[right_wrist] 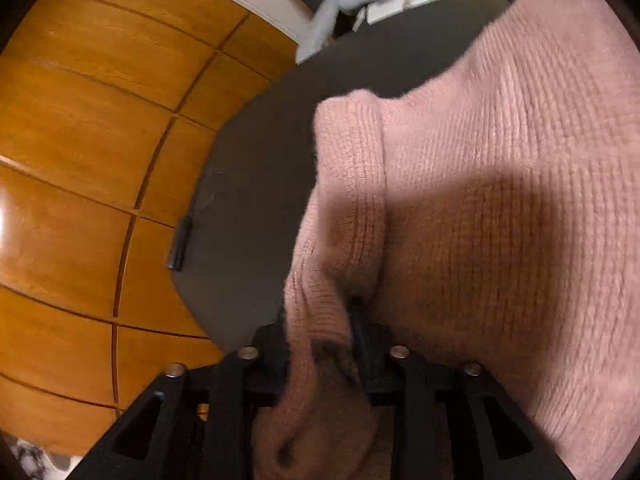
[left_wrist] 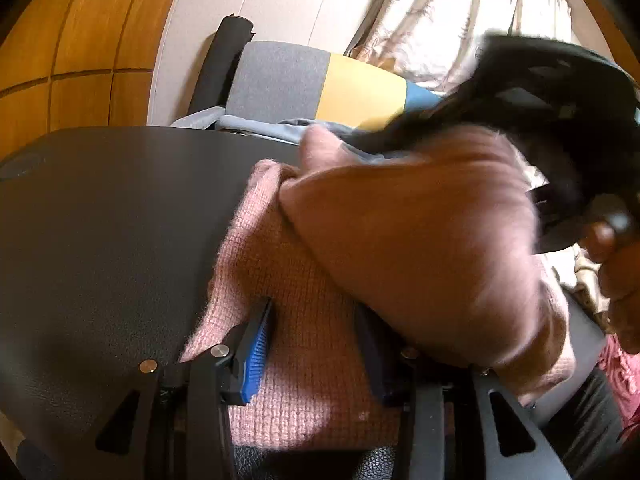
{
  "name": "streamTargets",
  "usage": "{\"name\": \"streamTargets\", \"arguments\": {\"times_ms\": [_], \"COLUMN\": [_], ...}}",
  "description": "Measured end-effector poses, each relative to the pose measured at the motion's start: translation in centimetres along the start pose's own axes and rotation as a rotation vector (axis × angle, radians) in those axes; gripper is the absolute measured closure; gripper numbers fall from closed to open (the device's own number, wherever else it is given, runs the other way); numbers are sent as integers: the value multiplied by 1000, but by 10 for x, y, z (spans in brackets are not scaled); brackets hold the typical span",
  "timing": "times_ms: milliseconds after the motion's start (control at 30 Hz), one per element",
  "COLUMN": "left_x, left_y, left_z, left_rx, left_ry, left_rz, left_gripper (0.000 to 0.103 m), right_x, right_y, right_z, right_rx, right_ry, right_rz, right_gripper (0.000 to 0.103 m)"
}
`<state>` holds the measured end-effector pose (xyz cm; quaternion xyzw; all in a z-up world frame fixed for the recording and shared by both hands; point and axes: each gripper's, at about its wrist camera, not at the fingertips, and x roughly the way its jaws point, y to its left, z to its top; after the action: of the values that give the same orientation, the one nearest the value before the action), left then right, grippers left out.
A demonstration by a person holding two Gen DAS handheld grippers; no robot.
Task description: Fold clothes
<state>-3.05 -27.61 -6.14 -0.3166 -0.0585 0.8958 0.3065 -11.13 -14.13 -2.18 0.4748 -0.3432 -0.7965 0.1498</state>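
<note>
A pink knitted sweater (left_wrist: pixel 320 360) lies on a dark grey table (left_wrist: pixel 100 220). My left gripper (left_wrist: pixel 316 344) rests low over it, open. The knit lies flat between the blue-padded left finger (left_wrist: pixel 256 344) and the right finger, which a folded-over layer (left_wrist: pixel 420 240) partly covers. My right gripper (left_wrist: pixel 552 92) is a black blur at the upper right, held by a hand (left_wrist: pixel 616 256). In the right wrist view a thick fold of the sweater (right_wrist: pixel 348 200) runs between the right gripper's (right_wrist: pixel 320 340) fingers. It hides the left finger and hangs loosely beside the dark right finger (right_wrist: pixel 360 332).
A chair back (left_wrist: pixel 320 84) in grey, yellow and blue stands behind the table, with a light blue garment (left_wrist: pixel 260 126) at its foot. A patterned curtain (left_wrist: pixel 460 12) hangs at the back right. Wooden flooring (right_wrist: pixel 80 160) lies past the table's rounded edge (right_wrist: pixel 188 240).
</note>
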Motion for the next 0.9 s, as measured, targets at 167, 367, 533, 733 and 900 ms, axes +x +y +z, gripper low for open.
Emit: {"name": "streamTargets", "arguments": {"times_ms": [167,367,533,733,900], "left_x": [-19,-47,-47,-53,-81], "left_y": [26,62,59,73,90], "left_z": [3,-8,-1,-11,-15], "left_rx": [-199,-483,-489,-575,-665], "left_ry": [-27,-27,26,36,-106], "left_rz": [-96,-223,-276,-277,-307], "left_gripper": [62,60,52,52,47], "right_x": [-68,-72,-14,46,37], "right_y": [0,-21,14,45,26], "right_z": [-22,-34,-38,-45,-46], "right_rx": [-85,-130,-329,-562,-441], "right_ry": [-160,-188,-100,10,-4], "right_rz": [133,-68,-121,-166,-87], "right_gripper": [50,62,65,78,77]}}
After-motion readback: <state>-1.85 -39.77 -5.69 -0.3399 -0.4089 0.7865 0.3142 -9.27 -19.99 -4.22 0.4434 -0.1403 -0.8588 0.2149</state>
